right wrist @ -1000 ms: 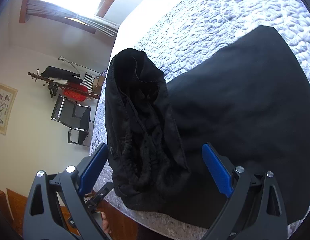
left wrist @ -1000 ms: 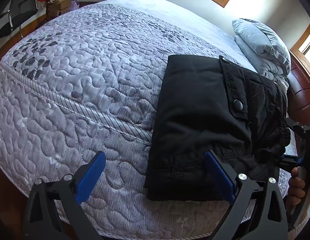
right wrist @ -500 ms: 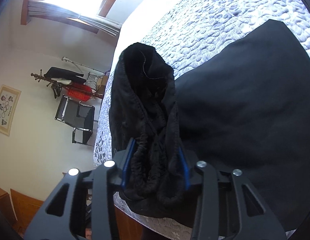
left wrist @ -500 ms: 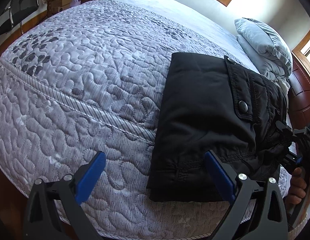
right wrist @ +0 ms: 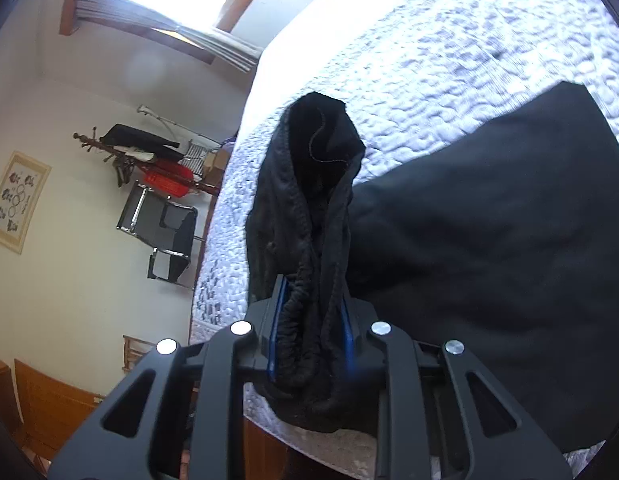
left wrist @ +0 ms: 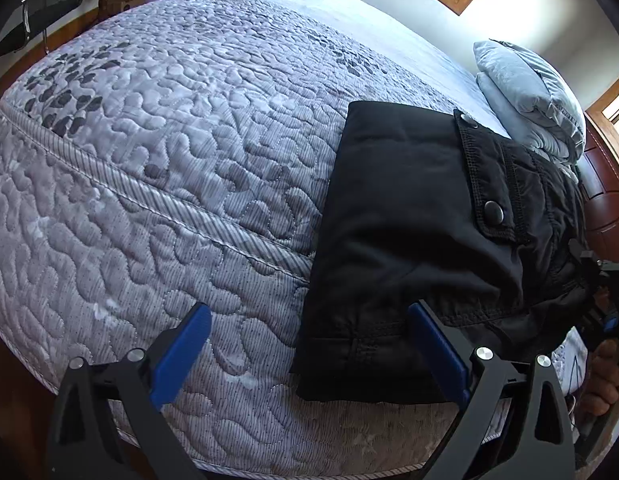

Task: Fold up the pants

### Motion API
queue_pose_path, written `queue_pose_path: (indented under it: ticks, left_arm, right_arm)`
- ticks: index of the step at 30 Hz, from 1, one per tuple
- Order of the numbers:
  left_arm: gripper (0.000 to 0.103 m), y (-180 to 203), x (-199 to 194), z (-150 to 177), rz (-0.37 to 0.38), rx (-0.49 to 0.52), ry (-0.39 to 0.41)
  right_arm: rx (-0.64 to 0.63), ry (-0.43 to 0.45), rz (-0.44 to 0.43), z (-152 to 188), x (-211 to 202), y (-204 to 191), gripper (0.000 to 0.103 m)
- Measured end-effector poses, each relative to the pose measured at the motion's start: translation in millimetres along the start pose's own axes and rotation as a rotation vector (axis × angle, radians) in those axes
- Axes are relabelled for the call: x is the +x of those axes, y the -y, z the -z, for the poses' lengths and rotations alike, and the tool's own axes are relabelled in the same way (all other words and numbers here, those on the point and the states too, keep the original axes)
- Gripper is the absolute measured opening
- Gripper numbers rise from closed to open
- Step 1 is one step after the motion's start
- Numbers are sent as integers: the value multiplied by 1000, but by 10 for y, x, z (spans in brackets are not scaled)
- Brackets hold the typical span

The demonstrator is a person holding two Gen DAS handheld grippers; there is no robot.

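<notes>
While the black pants are lying folded on the quilted bed near its edge, the right tongs have just been closing and are now pinching the bunched waistband, with fabric squeezed between the blue pads. In the right wrist view the gathered cloth is rising toward twelve o'clock, and the flat folded part is spreading toward three o'clock. The left tongs are hovering spread wide, gripping nothing, one finger over the quilt at seven o'clock and the other over the pants' hem at five o'clock. Pillows are sitting at two o'clock in the left wrist view.
</notes>
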State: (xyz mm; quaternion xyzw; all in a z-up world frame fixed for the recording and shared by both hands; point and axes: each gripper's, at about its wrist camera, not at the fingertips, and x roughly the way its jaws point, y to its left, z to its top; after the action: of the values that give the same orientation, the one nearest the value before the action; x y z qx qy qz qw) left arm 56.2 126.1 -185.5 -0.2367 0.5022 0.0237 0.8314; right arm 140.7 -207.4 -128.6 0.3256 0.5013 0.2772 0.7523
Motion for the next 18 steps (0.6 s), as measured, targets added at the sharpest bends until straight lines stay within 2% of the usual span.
queue_pose_path:
  ticks: [5, 12, 18]
  left_arm:
    - [99, -59, -81, 5, 20, -32, 9]
    - [99, -217, -275, -16, 35, -105, 52]
    - [99, -255, -337, -29, 50, -132, 57]
  right_arm:
    - [-41, -9, -35, -60, -34, -234, 21]
    - [-37, -39, -130, -179, -63, -570, 21]
    - [-36, -34, -188, -278, -256, -734, 21]
